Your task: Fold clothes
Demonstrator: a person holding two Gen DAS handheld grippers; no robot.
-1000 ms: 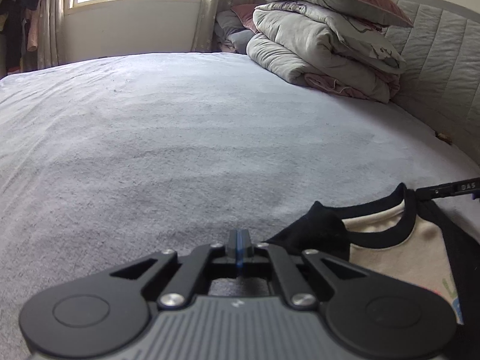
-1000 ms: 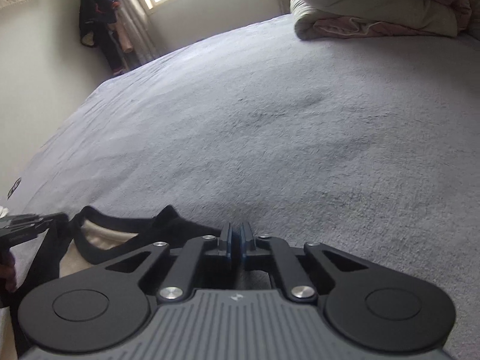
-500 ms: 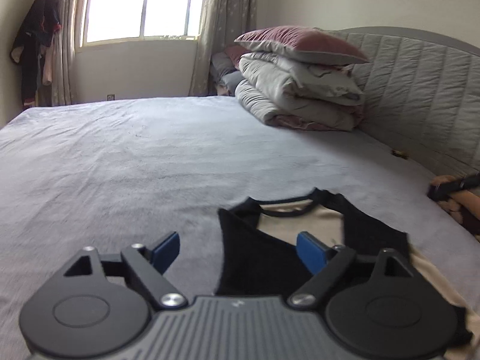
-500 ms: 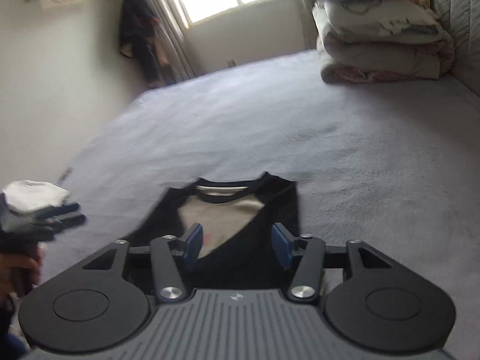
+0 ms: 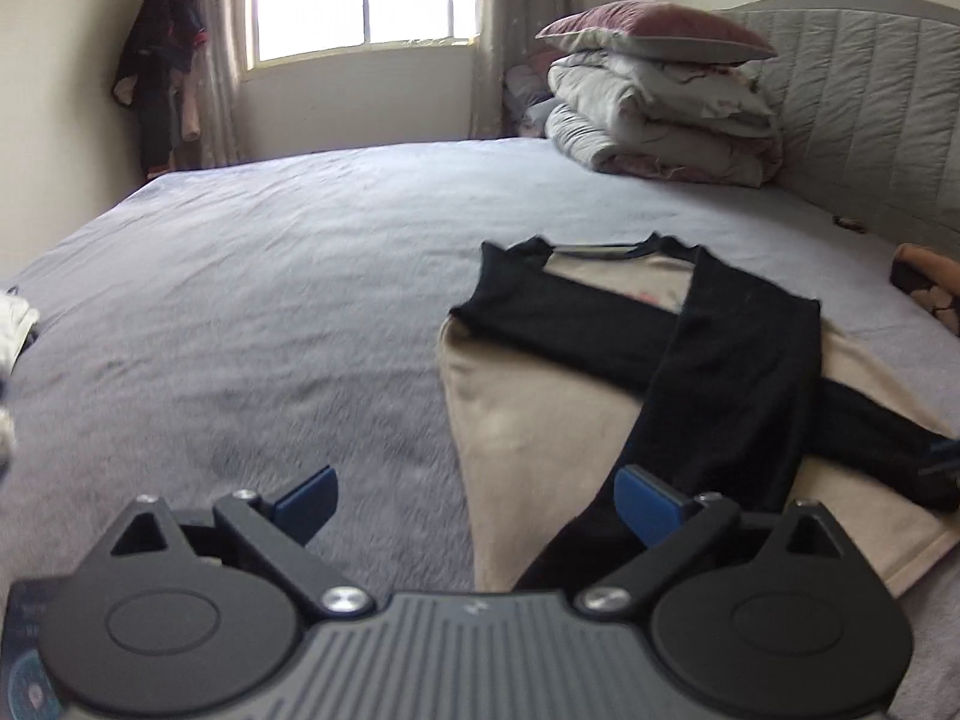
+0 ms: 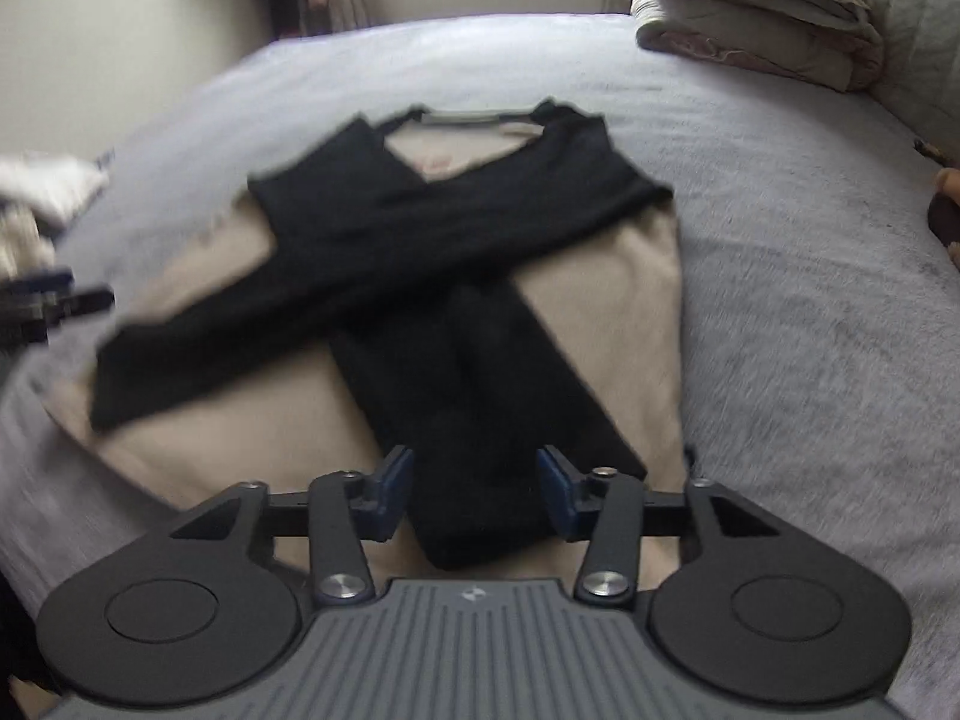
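The left hand-held gripper (image 5: 474, 501) has just spread wide, nothing between its pads; the right hand-held gripper (image 6: 474, 489) has just narrowed to half-open, holding nothing. Beyond both, the beige long-sleeved shirt (image 6: 606, 300) lies flat on the bed (image 5: 270, 276), black sleeves (image 6: 372, 252) crossed over its front, collar toward the folded quilts (image 5: 660, 126)
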